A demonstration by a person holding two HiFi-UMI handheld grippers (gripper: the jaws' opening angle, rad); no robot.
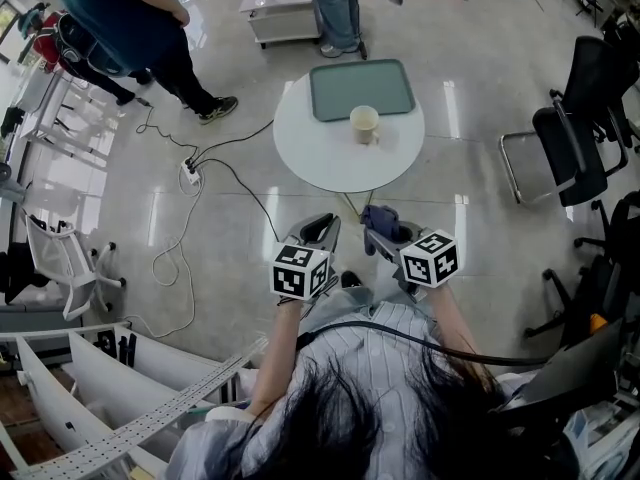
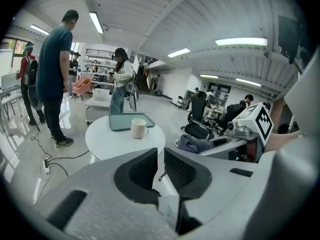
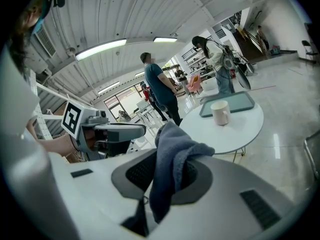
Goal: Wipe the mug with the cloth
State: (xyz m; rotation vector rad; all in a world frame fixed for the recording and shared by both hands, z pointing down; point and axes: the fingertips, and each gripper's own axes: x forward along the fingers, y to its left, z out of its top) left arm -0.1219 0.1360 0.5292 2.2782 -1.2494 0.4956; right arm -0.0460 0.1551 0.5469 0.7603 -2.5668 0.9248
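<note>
A cream mug stands upright on a round white table, just in front of a grey-green tray. Both grippers hang off the table's near edge, close to my body. My right gripper is shut on a blue-grey cloth, which drapes over its jaws. My left gripper is shut with nothing between its pads. In the left gripper view the mug is ahead and the cloth sits to the right. In the right gripper view the mug is far from the cloth.
Two people stand beyond the table, next to a white cart. A power strip with cables lies on the floor to the left. Black office chairs stand at the right, a white chair at the left.
</note>
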